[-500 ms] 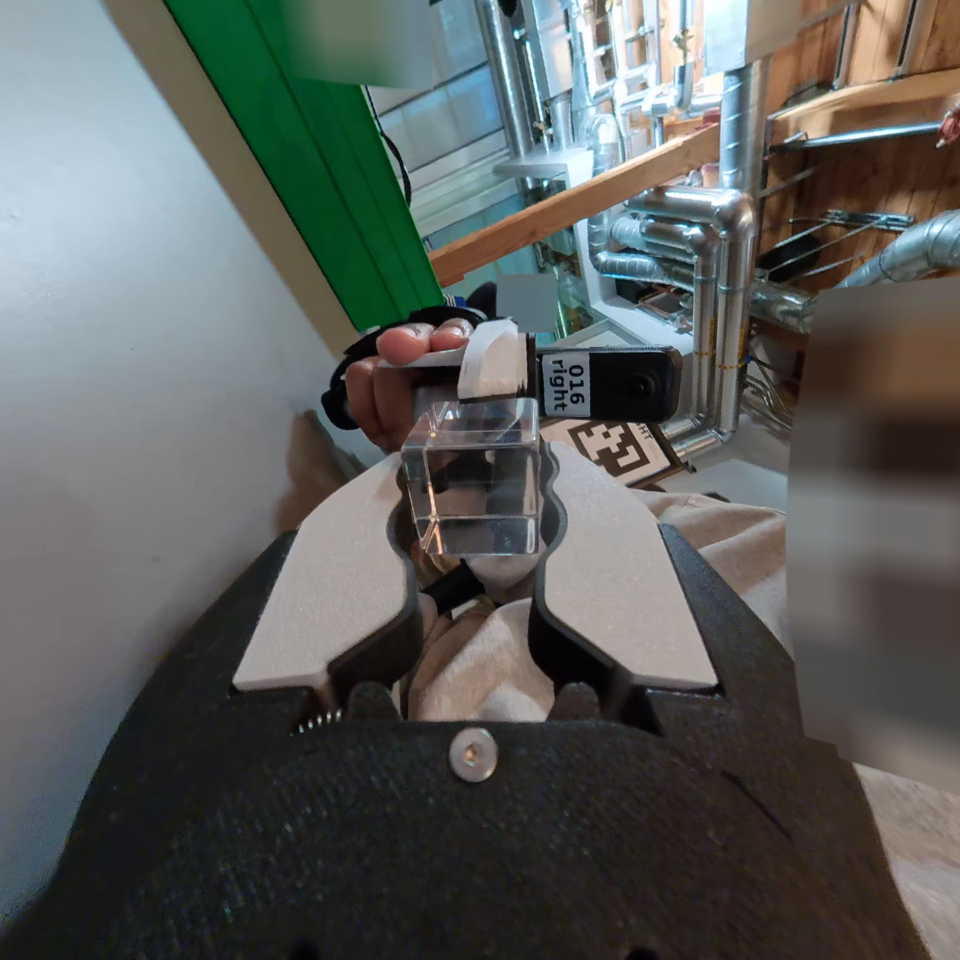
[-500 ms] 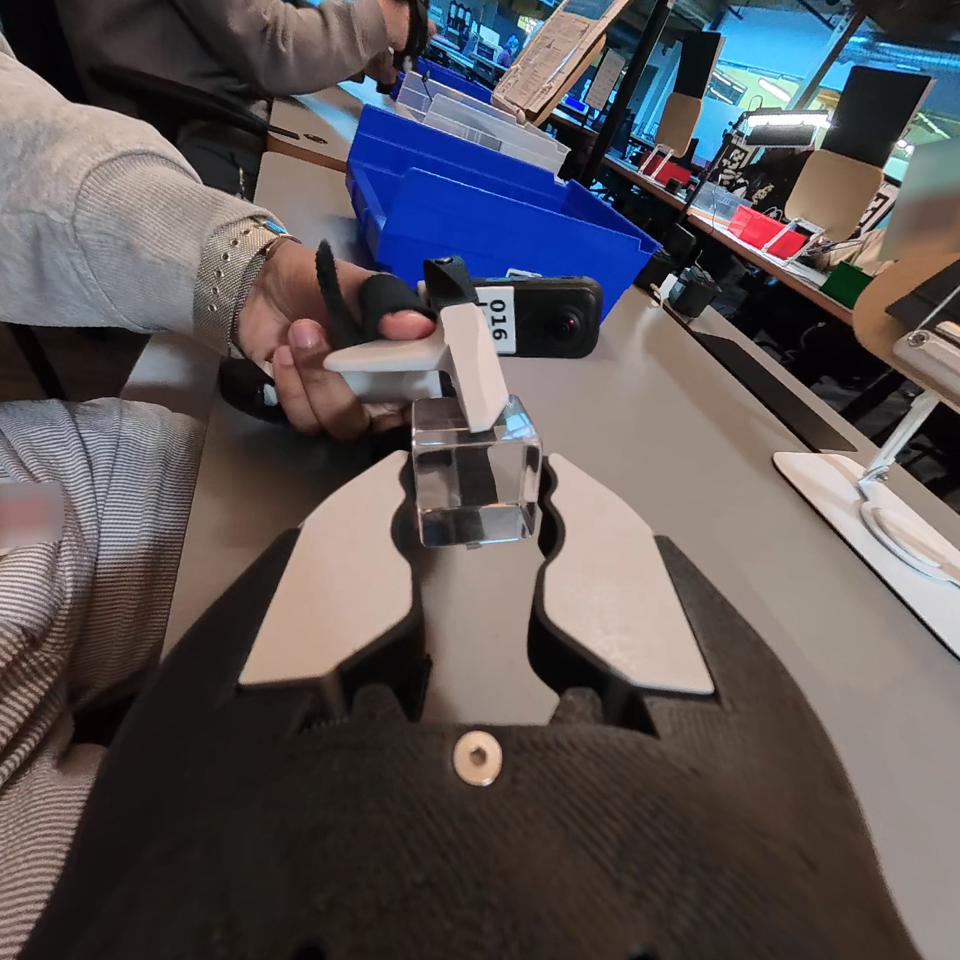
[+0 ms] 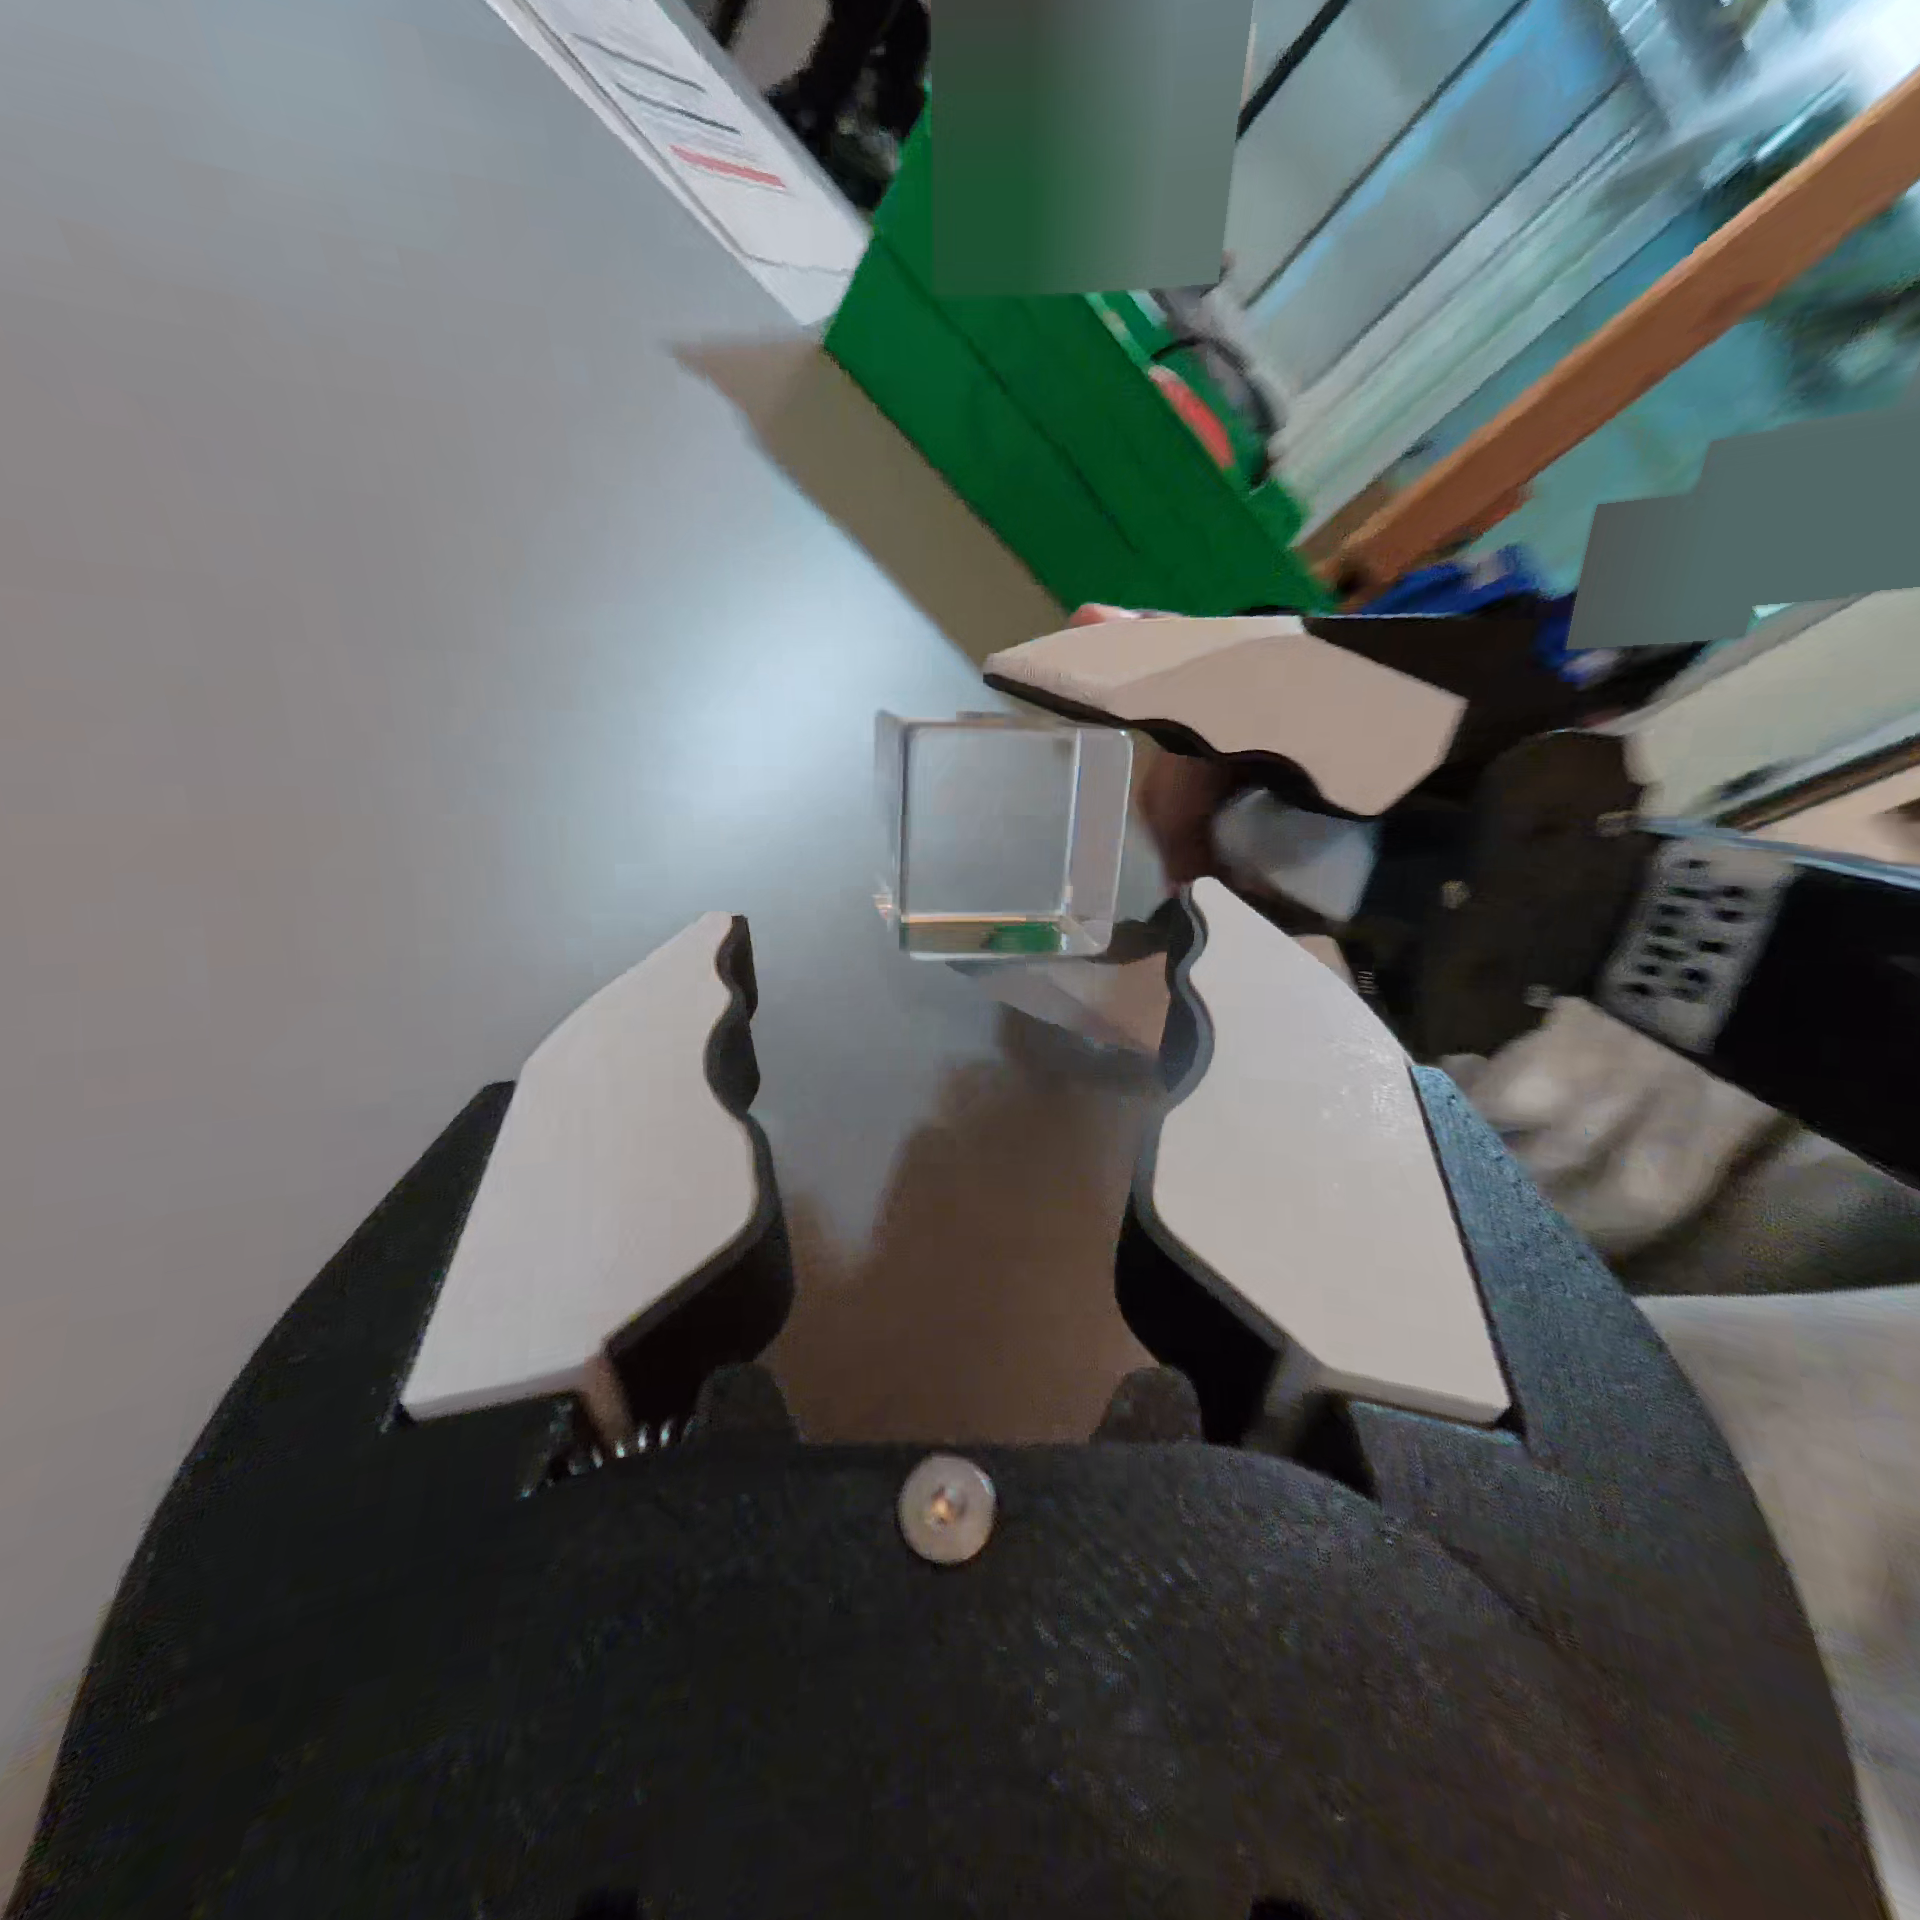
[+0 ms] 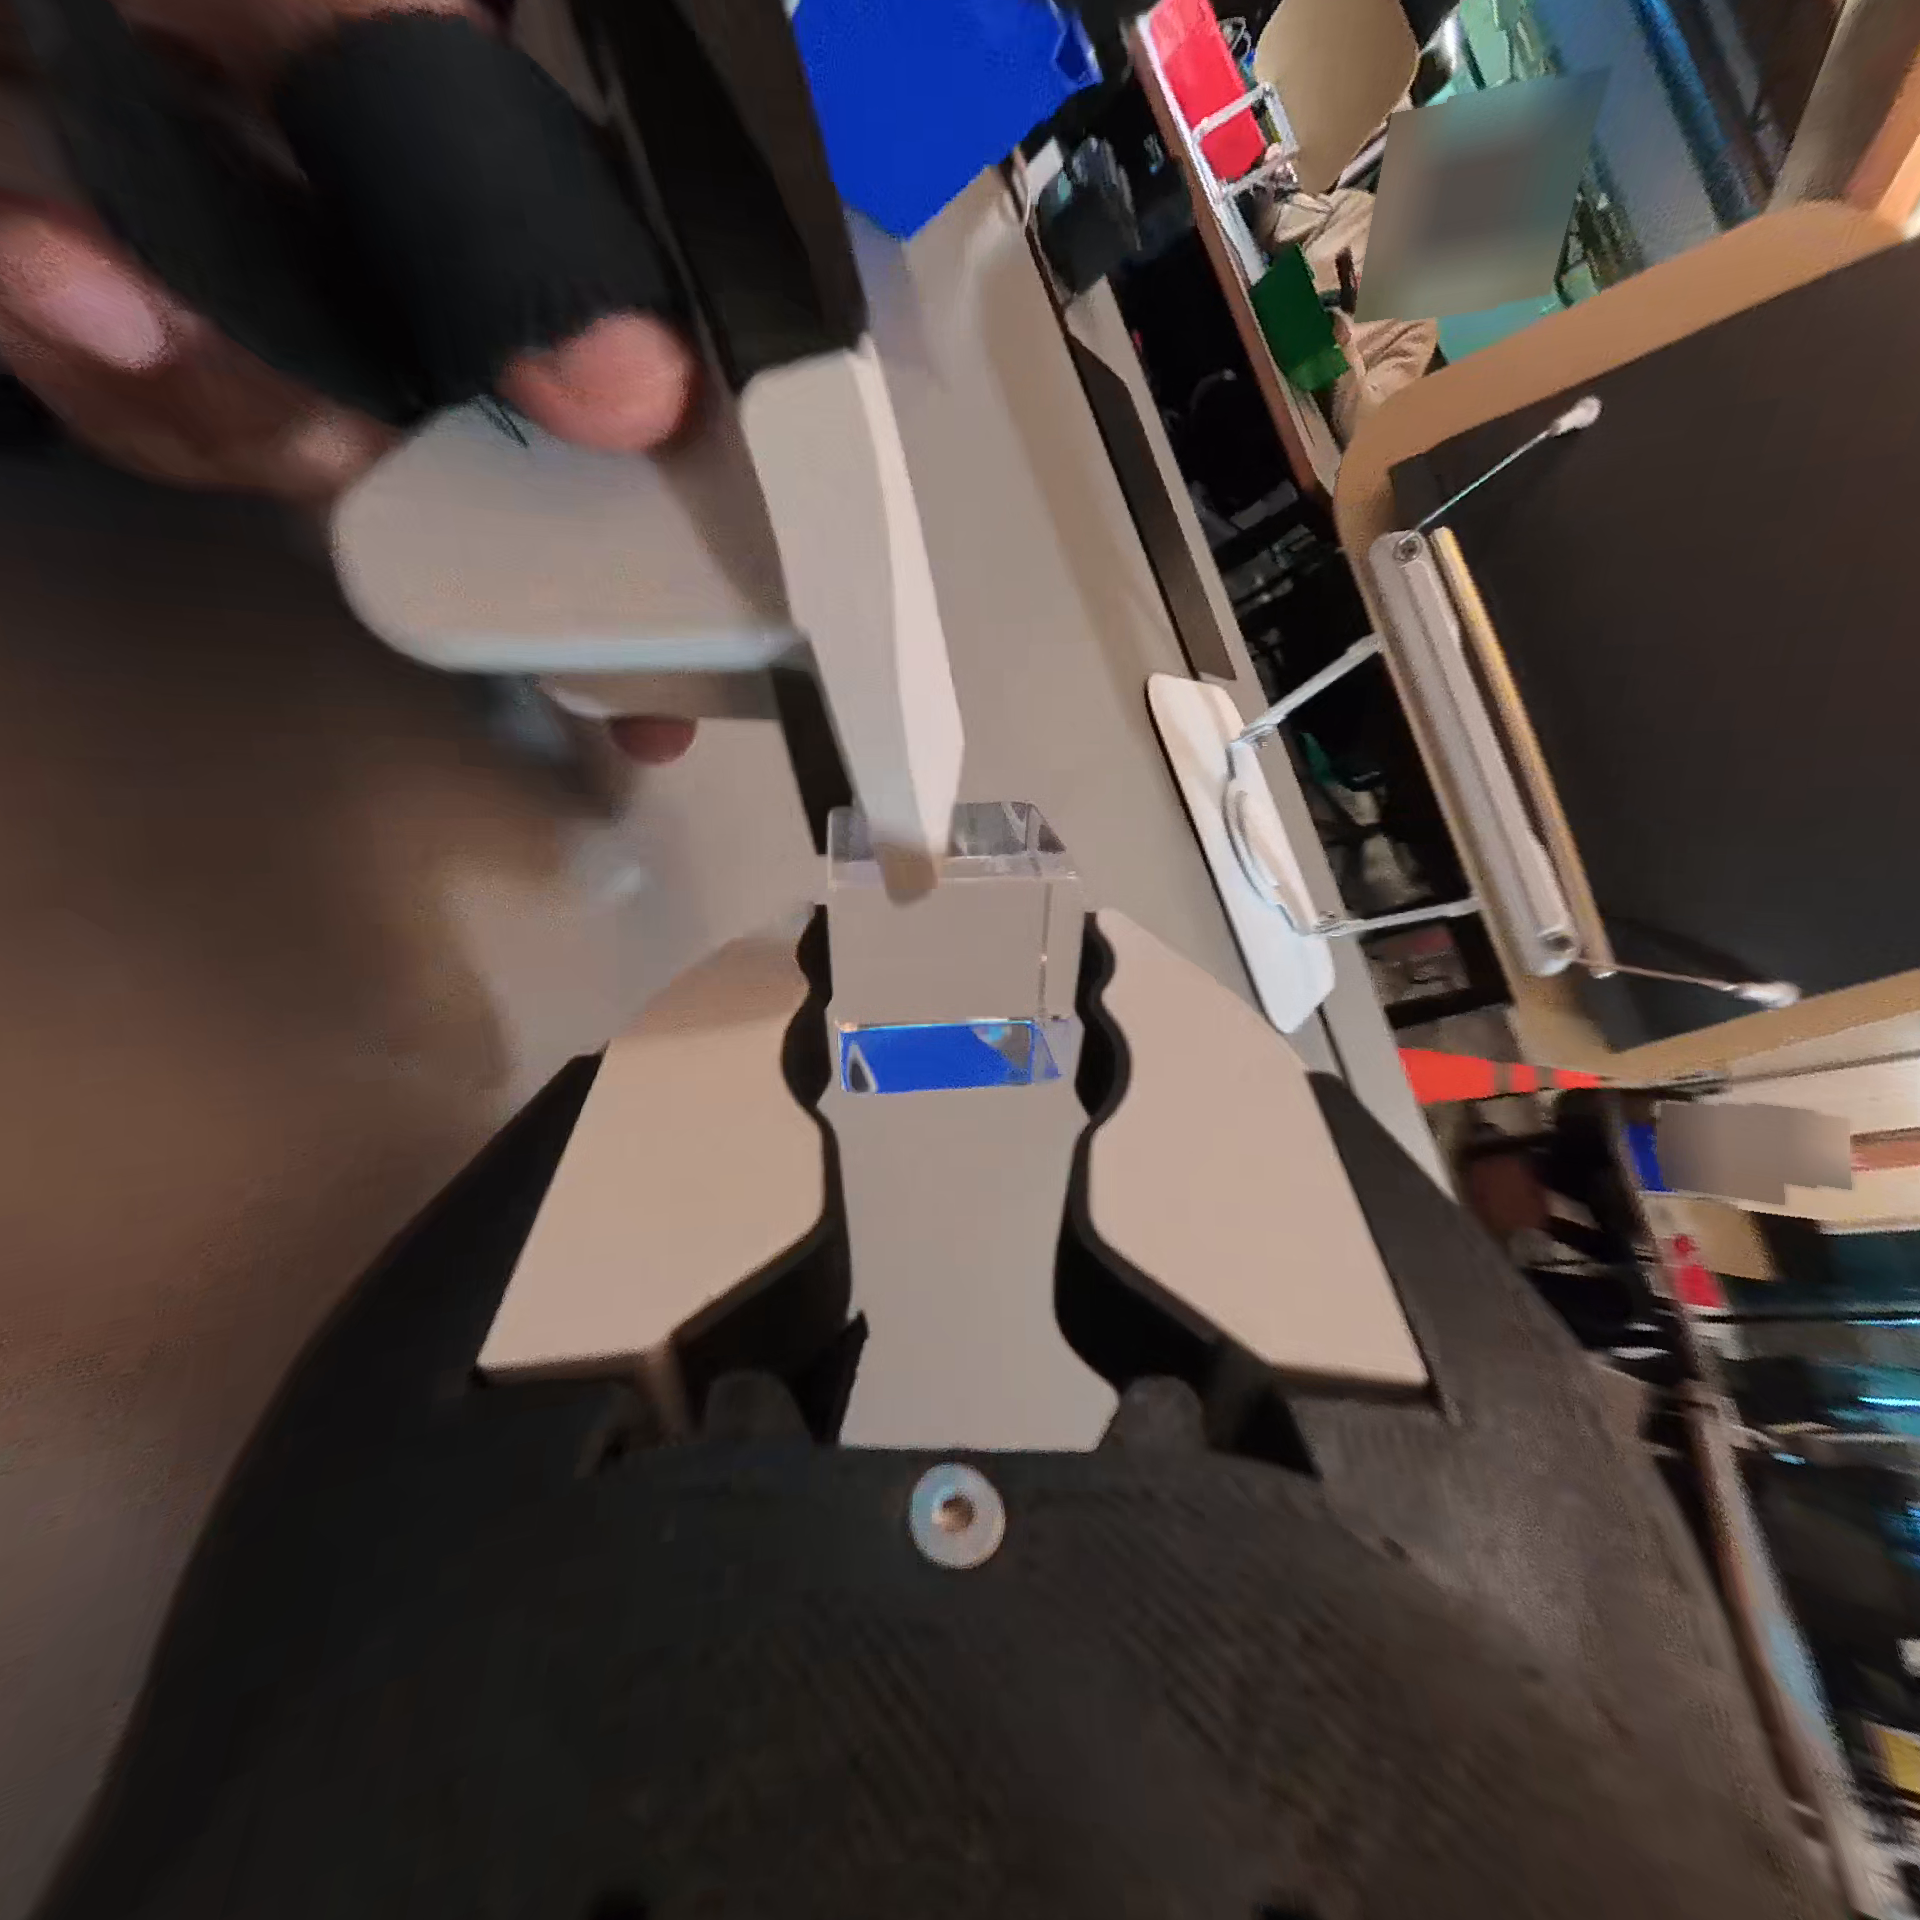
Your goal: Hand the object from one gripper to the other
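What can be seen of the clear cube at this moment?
The clear cube looks like solid glass or acrylic, with sharp polished edges and a blue reflection along its lower face. It sits pinched between the fingertips of the right gripper, off the grey table. In the left wrist view the cube lies ahead of the left gripper, whose jaws stand wide apart and off it. In the right wrist view one left finger overlaps the cube's far top edge; contact cannot be told.

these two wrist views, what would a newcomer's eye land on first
First, the clear glass cube, clamped between the right gripper fingers mid-frame, with a vivid blue reflection along its lower edge. In the left wrist view the left gripper stands open, the cube just beyond its tips over the grey table.
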`<state>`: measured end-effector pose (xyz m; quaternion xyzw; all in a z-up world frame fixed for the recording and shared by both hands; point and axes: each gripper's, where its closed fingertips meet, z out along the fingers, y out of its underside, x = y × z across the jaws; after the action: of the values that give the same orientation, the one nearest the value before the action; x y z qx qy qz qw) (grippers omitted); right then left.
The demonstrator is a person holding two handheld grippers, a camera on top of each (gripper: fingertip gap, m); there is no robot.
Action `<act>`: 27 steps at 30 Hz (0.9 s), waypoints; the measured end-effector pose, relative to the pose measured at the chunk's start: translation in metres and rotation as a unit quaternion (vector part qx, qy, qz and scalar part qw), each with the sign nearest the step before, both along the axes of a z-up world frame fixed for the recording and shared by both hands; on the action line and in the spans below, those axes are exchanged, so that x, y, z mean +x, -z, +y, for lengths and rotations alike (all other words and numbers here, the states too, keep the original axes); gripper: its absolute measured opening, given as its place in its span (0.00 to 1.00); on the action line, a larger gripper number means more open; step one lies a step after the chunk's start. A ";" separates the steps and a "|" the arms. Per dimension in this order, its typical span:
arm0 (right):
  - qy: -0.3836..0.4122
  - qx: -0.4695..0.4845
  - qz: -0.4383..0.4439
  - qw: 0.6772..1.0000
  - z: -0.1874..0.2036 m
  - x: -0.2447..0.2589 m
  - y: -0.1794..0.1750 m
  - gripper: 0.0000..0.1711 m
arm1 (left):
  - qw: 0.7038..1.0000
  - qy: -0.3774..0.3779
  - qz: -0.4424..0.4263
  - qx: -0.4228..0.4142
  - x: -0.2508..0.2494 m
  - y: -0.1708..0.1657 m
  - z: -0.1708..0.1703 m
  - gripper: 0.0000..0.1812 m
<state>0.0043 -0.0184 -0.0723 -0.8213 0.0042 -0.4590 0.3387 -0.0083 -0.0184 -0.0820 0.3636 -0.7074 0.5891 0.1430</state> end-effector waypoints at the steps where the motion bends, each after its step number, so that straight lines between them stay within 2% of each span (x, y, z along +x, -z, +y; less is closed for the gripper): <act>1: 0.004 -0.018 -0.012 1.000 0.002 -0.002 0.001 0.27 | 0.999 -0.011 -0.038 0.033 0.002 0.002 0.001 0.43; 5: 0.016 -0.058 -0.041 0.997 0.007 -0.005 0.003 0.27 | 0.988 -0.032 -0.114 0.094 0.001 0.002 0.000 0.37; 17: 0.019 -0.084 -0.054 0.995 0.011 -0.008 0.006 0.27 | 0.985 -0.032 -0.128 0.110 -0.001 0.008 -0.003 0.26; 24: -0.007 -0.048 -0.062 0.997 0.013 -0.008 0.000 0.27 | 0.993 -0.037 -0.088 0.063 0.001 0.001 -0.001 0.25; 27: -0.023 -0.008 -0.043 0.999 0.012 -0.007 -0.002 0.37 | 0.997 -0.046 -0.057 0.016 0.006 -0.007 0.005 0.25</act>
<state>-0.0023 -0.0059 -0.0708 -0.8033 -0.0328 -0.4864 0.3422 -0.0019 -0.0135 -0.0753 0.3640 -0.7062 0.6034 0.0687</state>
